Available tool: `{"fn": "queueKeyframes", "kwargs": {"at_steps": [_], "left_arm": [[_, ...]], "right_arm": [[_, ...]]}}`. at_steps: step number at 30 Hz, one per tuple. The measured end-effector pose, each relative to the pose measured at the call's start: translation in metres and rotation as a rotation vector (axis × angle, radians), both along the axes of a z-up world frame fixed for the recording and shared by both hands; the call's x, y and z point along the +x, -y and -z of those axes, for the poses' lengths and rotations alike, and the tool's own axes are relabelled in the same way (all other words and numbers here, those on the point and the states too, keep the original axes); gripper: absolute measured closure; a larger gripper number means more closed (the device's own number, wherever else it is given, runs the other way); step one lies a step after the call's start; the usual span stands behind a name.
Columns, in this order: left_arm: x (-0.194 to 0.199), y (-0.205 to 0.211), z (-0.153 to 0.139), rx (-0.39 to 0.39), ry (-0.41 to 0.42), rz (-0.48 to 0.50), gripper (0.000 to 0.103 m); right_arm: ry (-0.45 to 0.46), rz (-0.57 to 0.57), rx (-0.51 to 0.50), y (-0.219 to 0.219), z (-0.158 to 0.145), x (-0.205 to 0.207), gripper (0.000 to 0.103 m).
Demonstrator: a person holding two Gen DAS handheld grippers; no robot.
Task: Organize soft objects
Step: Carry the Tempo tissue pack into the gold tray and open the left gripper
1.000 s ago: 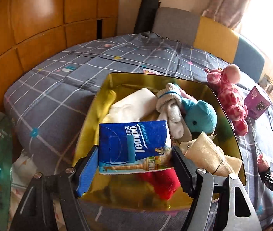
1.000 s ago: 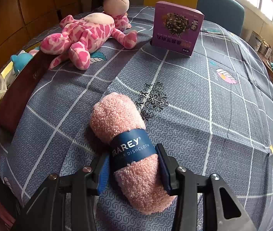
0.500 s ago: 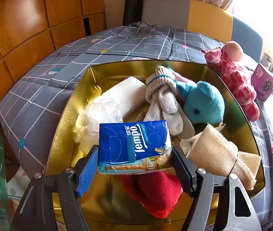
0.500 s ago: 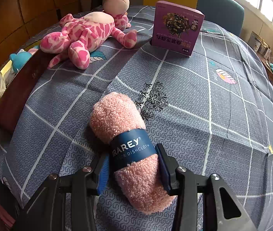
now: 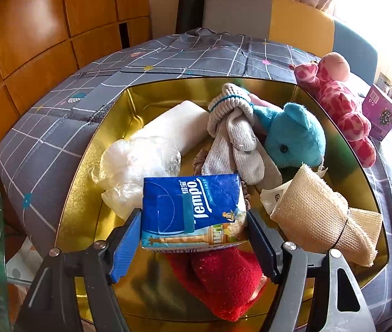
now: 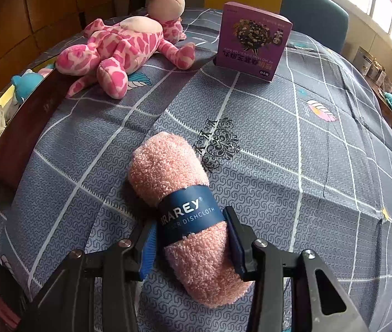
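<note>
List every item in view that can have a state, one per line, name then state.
Tempo tissue pack: sealed, gripped by left gripper above gold box.
Pink dishcloth roll: banded, clamped by right gripper.
Gold box: open, partly filled.
Purple box: closed, upright.
Pink plush: lying outside the gold box.

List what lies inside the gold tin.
Inside the gold tin: white pack, clear bag, grey socks, blue teddy, beige mesh roll, red sock. The held tissue pack hides whatever lies beneath it.
</note>
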State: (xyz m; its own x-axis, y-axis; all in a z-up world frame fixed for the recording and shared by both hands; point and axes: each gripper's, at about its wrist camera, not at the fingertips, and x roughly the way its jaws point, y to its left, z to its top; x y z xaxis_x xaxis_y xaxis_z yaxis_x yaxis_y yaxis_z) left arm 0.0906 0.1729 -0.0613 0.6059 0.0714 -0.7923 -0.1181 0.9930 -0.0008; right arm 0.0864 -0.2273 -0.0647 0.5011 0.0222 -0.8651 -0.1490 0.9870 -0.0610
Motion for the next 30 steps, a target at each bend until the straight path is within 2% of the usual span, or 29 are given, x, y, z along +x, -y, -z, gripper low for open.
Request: {"fn": "queueKeyframes", "kwargs": {"at_steps": [15, 30], "left_arm": [[-0.004, -0.006, -0.001, -0.009, 0.000, -0.034, 0.025], [-0.023, -0.012, -0.037, -0.020, 0.084, -0.058, 0.021]], "right_arm": [[0.008, 0.004, -0.005, 0.000, 0.000, -0.001, 0.058], [0.028, 0.095, 0.032, 0.006, -0.015, -0.005, 0.062]]}}
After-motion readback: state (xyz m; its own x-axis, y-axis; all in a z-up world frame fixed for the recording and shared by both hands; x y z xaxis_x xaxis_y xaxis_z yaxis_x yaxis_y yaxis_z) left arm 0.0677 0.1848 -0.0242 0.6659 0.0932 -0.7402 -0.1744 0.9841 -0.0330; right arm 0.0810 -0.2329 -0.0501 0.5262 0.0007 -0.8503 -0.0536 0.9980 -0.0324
